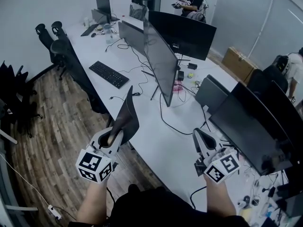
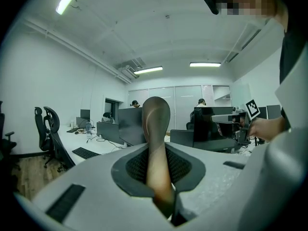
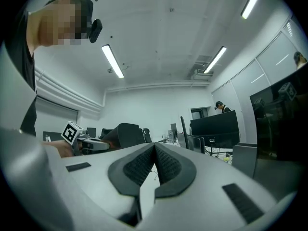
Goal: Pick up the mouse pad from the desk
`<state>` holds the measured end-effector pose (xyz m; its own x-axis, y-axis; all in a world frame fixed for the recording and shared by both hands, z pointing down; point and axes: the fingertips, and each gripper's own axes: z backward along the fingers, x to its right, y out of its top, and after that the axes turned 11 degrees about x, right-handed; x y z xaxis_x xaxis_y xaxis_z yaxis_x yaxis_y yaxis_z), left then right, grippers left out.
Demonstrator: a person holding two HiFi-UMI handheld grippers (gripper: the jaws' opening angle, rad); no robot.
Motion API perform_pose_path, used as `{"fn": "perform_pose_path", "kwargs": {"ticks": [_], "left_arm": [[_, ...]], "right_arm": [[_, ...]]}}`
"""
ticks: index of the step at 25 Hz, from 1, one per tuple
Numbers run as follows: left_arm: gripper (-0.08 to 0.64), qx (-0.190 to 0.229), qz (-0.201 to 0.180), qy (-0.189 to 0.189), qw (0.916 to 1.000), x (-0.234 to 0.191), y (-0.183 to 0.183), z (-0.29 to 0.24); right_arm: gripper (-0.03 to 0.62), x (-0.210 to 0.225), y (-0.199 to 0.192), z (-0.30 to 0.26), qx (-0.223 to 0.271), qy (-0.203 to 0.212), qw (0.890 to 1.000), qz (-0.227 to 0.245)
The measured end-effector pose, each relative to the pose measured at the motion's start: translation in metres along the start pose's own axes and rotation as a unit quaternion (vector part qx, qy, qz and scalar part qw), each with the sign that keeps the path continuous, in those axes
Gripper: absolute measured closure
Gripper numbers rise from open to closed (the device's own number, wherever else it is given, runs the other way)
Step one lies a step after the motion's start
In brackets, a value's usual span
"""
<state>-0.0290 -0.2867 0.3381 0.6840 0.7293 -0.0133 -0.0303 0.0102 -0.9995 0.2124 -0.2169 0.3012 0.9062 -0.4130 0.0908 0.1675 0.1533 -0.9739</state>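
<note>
The left gripper point(image 1: 116, 135) pinches the floppy mouse pad point(image 1: 129, 112) by what looks like only its edge, so it could slip out; the right gripper point(image 1: 199, 135) is clenched on nothing.

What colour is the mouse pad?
The mouse pad looks black, clearest in the head view.

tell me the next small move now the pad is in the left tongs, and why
Probably a slight lift straight up, grip unchanged: the left tongs are shut on the lower edge of the mouse pad, which stands upright, off the desk, with a monitor ahead of it. The right tongs are shut and empty, so they need not join in.
</note>
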Motion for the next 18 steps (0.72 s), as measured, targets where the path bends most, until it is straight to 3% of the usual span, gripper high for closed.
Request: {"fn": "perform_pose_path", "kwargs": {"ticks": [18], "left_arm": [[0.509,-0.017,0.015,0.014,0.9997,0.003,-0.021,0.017]], "right_arm": [[0.588,-0.008,-0.021,0.01,-0.023,0.01,1.0,-0.001]]}}
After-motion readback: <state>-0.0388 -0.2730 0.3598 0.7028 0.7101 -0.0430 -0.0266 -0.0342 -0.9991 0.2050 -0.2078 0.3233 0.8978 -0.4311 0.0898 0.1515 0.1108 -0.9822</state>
